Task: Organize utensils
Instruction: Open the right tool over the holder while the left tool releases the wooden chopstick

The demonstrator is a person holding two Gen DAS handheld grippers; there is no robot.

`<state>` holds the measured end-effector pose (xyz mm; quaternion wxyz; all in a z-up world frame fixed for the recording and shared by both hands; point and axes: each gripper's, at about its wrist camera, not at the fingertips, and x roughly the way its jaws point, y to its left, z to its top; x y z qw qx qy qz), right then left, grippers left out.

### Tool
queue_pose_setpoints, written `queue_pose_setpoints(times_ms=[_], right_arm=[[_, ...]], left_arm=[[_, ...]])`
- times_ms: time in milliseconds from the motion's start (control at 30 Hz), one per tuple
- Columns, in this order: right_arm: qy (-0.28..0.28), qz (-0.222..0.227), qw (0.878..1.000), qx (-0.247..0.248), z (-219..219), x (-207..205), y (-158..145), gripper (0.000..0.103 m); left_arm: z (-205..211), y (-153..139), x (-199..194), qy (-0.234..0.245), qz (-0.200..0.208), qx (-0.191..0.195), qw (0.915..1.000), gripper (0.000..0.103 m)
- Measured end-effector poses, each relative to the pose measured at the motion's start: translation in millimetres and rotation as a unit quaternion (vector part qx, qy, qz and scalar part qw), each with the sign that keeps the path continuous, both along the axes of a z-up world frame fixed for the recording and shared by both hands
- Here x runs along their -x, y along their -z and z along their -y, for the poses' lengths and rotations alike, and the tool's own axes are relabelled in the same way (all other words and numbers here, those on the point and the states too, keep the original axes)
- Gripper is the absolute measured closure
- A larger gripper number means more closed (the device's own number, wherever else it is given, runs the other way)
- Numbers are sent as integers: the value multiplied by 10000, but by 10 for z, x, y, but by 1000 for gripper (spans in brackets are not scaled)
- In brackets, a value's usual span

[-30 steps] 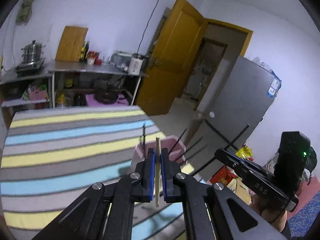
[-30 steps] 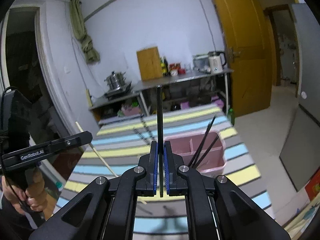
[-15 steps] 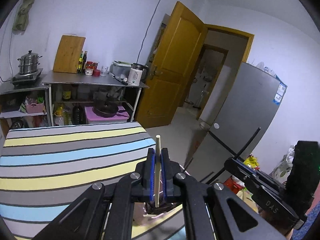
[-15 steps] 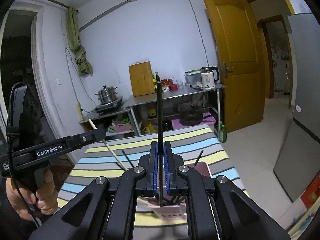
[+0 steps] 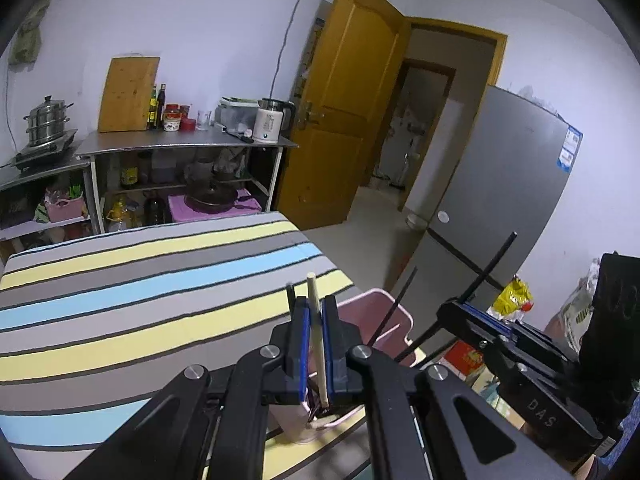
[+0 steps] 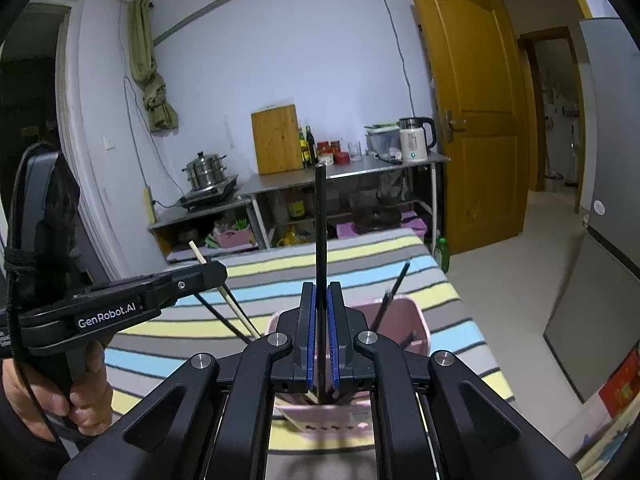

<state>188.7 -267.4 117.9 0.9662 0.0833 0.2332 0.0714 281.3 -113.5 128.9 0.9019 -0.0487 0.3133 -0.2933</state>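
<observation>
Left wrist view: left tongs [image 5: 315, 316] clamped tight on a pale wooden chopstick [image 5: 317, 340], stick running up between the blue pads and poking out past the tips. Just below and ahead sits a pink basket [image 5: 394, 316] near the edge of the striped worktop [image 5: 140, 300]; the chopstick's lower end is over the basket's near compartment, contact with the bottom unclear. Black chopsticks [image 5: 394, 306] lean out of the basket. Right tongs [image 5: 476, 312] enter from the right side, gripping a black chopstick [image 5: 492, 260] that slants upward.

Right wrist view: right tongs [image 6: 321, 312] pinched on the black chopstick [image 6: 320, 240], standing upright between the pads. Pink basket [image 6: 418, 324] directly under the tips, two black chopsticks [image 6: 394, 292] leaning inside it. Left tongs [image 6: 212, 274] come in from the left with the pale chopstick [image 6: 228, 292] angled down toward the basket; a hand [image 6: 60, 392] grips the handle. Behind: metal shelf unit [image 6: 344, 172], kettle [image 6: 414, 138], cutting board [image 6: 276, 140], yellow door [image 6: 476, 120].
</observation>
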Motion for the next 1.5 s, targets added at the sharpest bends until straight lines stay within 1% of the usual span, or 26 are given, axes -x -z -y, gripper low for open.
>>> queue_pose_setpoints(times_ms=[67,133,200,267,400,467,533,567,600,633,667,700,767,833,1000,1167,1300,1400,1500], right_arm=[[16,-31,10000,37,-7,0,55,97],[30,-73,10000,55,-3,11,101,97],[49,-120,9999,76,-9,3,115,97],[59,-213,9997,87,-6,-10,155,97],[12,-452,9989,97,-36,-50,270,97],[-34,-565,9984,91,-50,-64,321,97],[-42,-627,9980,86,-54,-63,340,97],[-35,-632,9979,98,-50,-52,333,97],[-18,-615,9980,119,-47,-42,320,97],[-8,-595,9981,138,-53,-38,309,95],[12,-561,9983,165,-58,-20,290,90],[33,-525,9985,180,-62,-5,270,89],[64,-451,9988,162,-61,56,234,80],[103,-403,9990,133,-46,117,203,77],[143,-342,9993,43,-18,268,165,76],[91,-329,9994,42,-64,421,189,76],[65,-330,9994,48,-113,572,248,75],[66,-352,9993,63,-157,673,293,75],[55,-358,9993,86,-194,772,333,75]], left_arm=[[24,57,20,55,-27,-57,10000,97],[36,63,69,58,78,-123,9999,97],[42,67,93,64,90,-167,9998,97],[35,69,102,56,66,-219,9997,97],[47,62,175,80,147,-365,9992,96],[45,72,186,54,174,-450,9988,93],[38,73,200,86,140,-424,9990,90],[20,72,207,94,112,-400,9991,88],[4,67,215,78,118,-391,9991,83],[4,56,214,60,126,-385,9992,80],[-25,45,231,73,127,-323,9994,77],[-48,37,251,78,131,-276,9995,76],[-98,12,288,43,169,-239,9996,76],[-166,-14,344,-30,224,-220,9995,73],[-347,-71,518,-140,312,-72,9994,72],[-468,-57,730,-228,401,-86,9989,72],[-529,23,903,-295,431,-147,9985,72],[-544,133,1060,-314,444,-254,9982,72],[-545,234,1186,-304,415,-269,9983,72]])
